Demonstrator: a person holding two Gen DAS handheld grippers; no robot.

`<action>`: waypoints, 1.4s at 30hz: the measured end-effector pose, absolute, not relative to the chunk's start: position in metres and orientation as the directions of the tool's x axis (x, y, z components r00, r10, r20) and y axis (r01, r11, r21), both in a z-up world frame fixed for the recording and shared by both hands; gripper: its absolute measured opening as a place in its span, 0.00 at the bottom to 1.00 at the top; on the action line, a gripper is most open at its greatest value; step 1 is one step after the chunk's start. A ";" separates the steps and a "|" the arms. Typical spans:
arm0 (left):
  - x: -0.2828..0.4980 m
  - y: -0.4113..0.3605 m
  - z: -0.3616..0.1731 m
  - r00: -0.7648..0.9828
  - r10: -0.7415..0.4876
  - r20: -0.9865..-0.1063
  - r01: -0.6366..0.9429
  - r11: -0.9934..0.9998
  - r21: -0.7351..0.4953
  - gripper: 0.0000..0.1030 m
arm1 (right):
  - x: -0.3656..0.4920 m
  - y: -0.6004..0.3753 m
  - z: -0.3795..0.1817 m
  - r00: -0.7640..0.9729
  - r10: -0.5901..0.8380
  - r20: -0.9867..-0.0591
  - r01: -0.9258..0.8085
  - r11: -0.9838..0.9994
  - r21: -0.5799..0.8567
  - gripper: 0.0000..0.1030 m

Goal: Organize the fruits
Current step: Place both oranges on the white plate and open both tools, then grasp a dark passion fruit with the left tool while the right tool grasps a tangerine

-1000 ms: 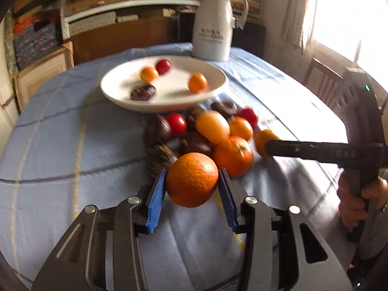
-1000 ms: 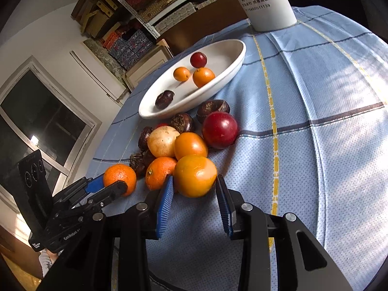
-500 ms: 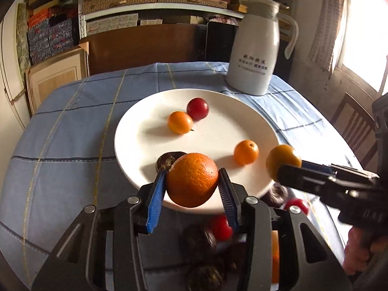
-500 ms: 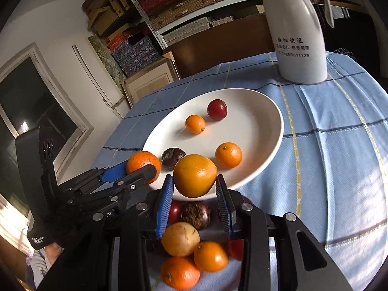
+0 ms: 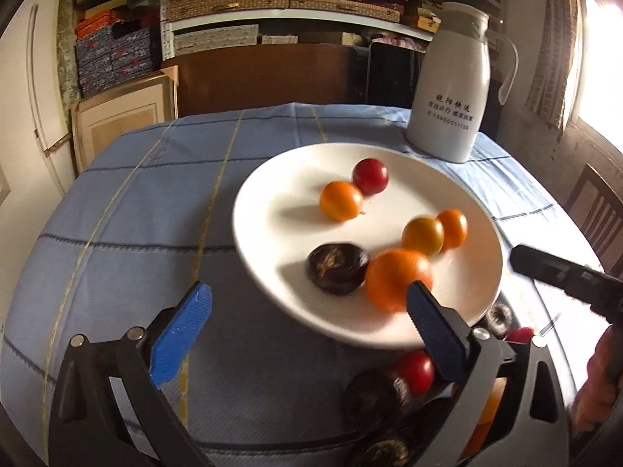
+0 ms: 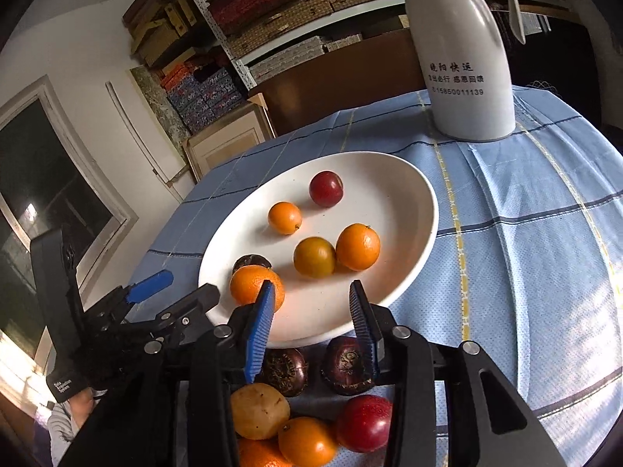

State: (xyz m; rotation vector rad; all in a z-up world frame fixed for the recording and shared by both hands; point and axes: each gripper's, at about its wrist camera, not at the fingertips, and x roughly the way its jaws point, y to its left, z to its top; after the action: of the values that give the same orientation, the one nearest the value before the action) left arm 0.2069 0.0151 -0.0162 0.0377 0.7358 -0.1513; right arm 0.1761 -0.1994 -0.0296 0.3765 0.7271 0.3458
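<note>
Grippers first: left gripper has its blue pads spread wide and still opening, nothing between them; the big orange lies on the plate, just behind the right-hand pad at lower centre of the left wrist view, blurred. Right gripper is also opening, pads apart w/ a modest gap and nothing between them; in its view it sits over the plate's near rim, lower centre. Beyond its pads a yellow-orange fruit rests on the plate, touching a small orange. Further back: another small orange and a red fruit, near each other. A dark wrinkled fruit touches the big orange. Off the plate, bottom of the right wrist view, a pile of fruit stays on the blue checked cloth. White jug stands upper right, behind the plate.
</note>
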 end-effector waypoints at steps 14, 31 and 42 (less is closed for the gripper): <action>0.127 0.029 -0.030 0.716 -0.107 -0.690 0.133 0.991 -0.015 0.95 | 0.134 -0.236 -0.052 0.719 0.404 -0.565 -0.055 0.844 0.533 0.56; 0.123 0.016 -0.057 0.588 -0.125 -0.799 0.194 0.981 -0.010 0.96 | 0.096 -0.222 -0.060 0.704 0.415 -0.576 -0.108 0.865 0.490 0.63; 0.131 0.038 -0.053 0.636 0.097 -0.766 0.045 0.986 0.162 0.96 | 0.096 -0.218 -0.060 0.690 0.428 -0.584 -0.122 0.864 0.489 0.63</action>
State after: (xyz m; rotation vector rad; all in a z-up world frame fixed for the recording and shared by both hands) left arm 0.1308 0.0382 -0.0527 0.1720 0.8825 0.0298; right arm 0.0962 -0.2177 -0.0603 0.4375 0.7514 0.3184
